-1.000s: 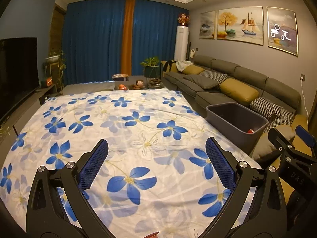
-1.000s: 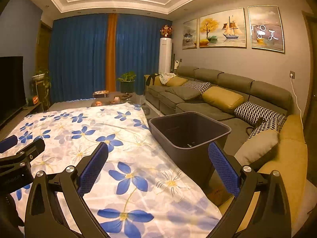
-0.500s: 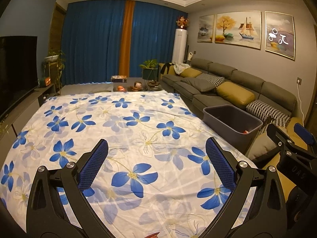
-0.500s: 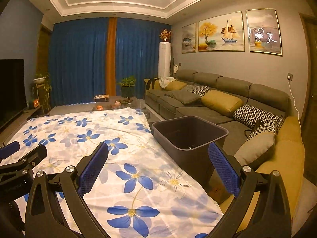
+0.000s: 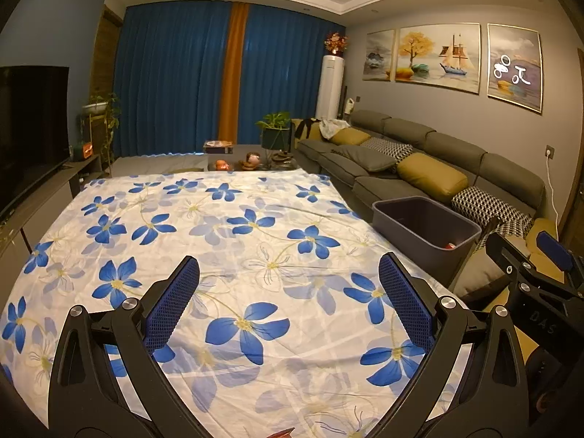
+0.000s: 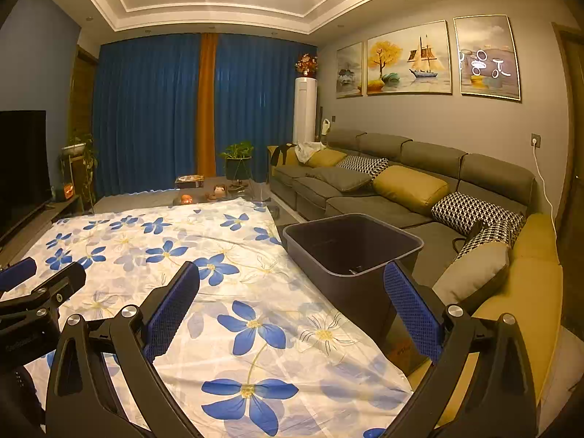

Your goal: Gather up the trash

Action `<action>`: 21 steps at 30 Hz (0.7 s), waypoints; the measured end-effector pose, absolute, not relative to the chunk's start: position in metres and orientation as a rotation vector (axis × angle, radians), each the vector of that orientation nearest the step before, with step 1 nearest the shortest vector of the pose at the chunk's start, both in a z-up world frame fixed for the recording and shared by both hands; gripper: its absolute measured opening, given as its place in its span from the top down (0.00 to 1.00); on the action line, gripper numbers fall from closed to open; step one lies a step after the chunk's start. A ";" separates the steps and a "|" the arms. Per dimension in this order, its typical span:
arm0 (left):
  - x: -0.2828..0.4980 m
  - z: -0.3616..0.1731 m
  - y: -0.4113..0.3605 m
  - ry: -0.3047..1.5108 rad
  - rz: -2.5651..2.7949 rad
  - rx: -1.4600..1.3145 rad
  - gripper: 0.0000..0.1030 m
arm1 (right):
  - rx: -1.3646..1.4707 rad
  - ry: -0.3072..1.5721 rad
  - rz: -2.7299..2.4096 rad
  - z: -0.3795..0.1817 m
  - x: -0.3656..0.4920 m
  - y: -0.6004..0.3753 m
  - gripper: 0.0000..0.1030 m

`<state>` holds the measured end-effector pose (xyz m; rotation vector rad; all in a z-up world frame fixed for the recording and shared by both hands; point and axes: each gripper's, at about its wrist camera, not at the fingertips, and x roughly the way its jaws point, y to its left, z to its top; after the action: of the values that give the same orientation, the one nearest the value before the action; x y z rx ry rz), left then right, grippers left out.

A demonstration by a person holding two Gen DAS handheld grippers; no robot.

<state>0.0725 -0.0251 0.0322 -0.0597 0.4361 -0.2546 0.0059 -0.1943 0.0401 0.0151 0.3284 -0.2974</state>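
Note:
A dark grey trash bin (image 5: 408, 237) stands off the right edge of the flowered table, between it and the sofa. A small red piece of trash (image 5: 450, 245) shows inside its near corner. My left gripper (image 5: 288, 266) hovers open over the tablecloth with nothing between its fingers. My right gripper (image 6: 292, 272) is open too and holds nothing, with the bin (image 6: 350, 292) just ahead of its right finger. Each gripper shows at the edge of the other's view: the right gripper (image 5: 529, 255), the left gripper (image 6: 36, 277). No loose trash shows on the cloth.
The white cloth with blue flowers (image 5: 237, 226) covers the whole table. A long grey sofa with cushions (image 6: 408, 186) runs along the right wall. A TV (image 5: 29, 124) stands at the left, and a low table with small items (image 5: 237, 162) stands beyond the far edge.
Both views have tilted up a little, so more ceiling shows and the bin looks slightly smaller. Both grippers stay open with nothing in them.

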 end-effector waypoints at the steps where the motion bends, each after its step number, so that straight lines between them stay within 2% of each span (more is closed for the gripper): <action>1: 0.072 0.033 -0.025 0.436 -0.256 -0.061 0.06 | 0.016 0.328 -0.298 0.040 0.006 -0.194 0.05; 21: 0.068 0.034 -0.029 0.434 -0.263 -0.061 0.06 | 0.024 0.325 -0.298 0.039 0.005 -0.195 0.05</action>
<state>0.0684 -0.0292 0.0344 -0.0608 0.4337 -0.2631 0.0047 -0.1954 0.0395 0.0238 0.3255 -0.2981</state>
